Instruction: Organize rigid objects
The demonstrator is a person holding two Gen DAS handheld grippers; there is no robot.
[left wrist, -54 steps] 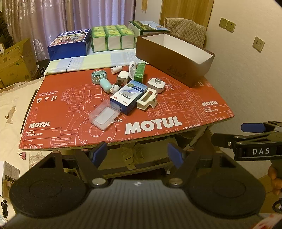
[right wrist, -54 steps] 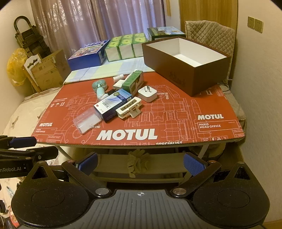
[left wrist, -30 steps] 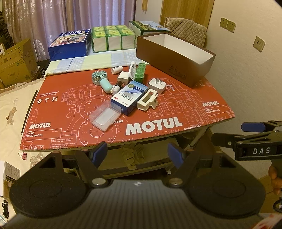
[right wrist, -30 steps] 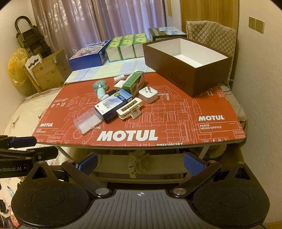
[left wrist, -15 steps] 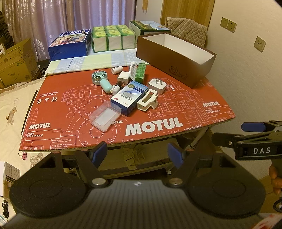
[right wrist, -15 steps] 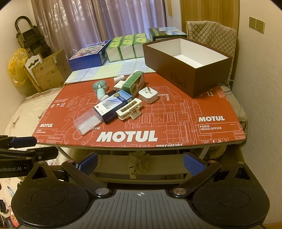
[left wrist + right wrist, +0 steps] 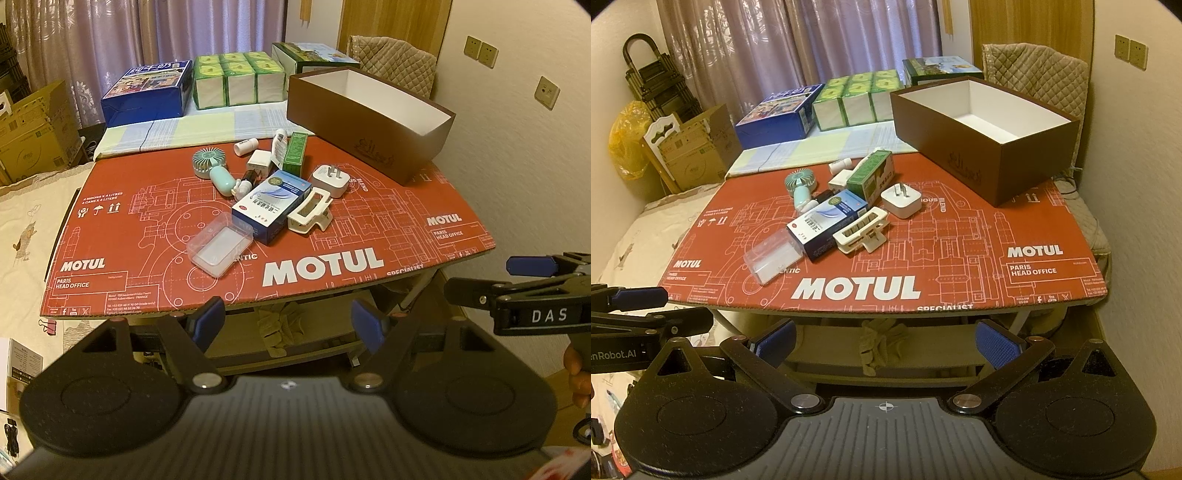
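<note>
A heap of small items lies mid-table on a red MOTUL mat (image 7: 325, 258): a blue medicine box (image 7: 271, 205), a white hair clip (image 7: 310, 216), a white plug adapter (image 7: 330, 180), a clear plastic case (image 7: 221, 249), a mint hand fan (image 7: 212, 166), a green carton (image 7: 295, 152). An open brown box (image 7: 369, 118) (image 7: 990, 140) with a white inside stands at the back right. My left gripper (image 7: 288, 319) and right gripper (image 7: 884, 338) both hang open before the table's front edge, holding nothing. The same blue medicine box (image 7: 827, 223) and hair clip (image 7: 860, 230) show in the right wrist view.
At the back stand a blue box (image 7: 147, 90), green tissue packs (image 7: 236, 79) and a quilted chair (image 7: 1034, 70). Cardboard boxes (image 7: 29, 129) sit at the left beside a bed. A lower shelf with gloves (image 7: 882, 345) is under the table. A wall runs along the right.
Both views have shifted only very slightly; the objects on the mat have not moved and both grippers stay open.
</note>
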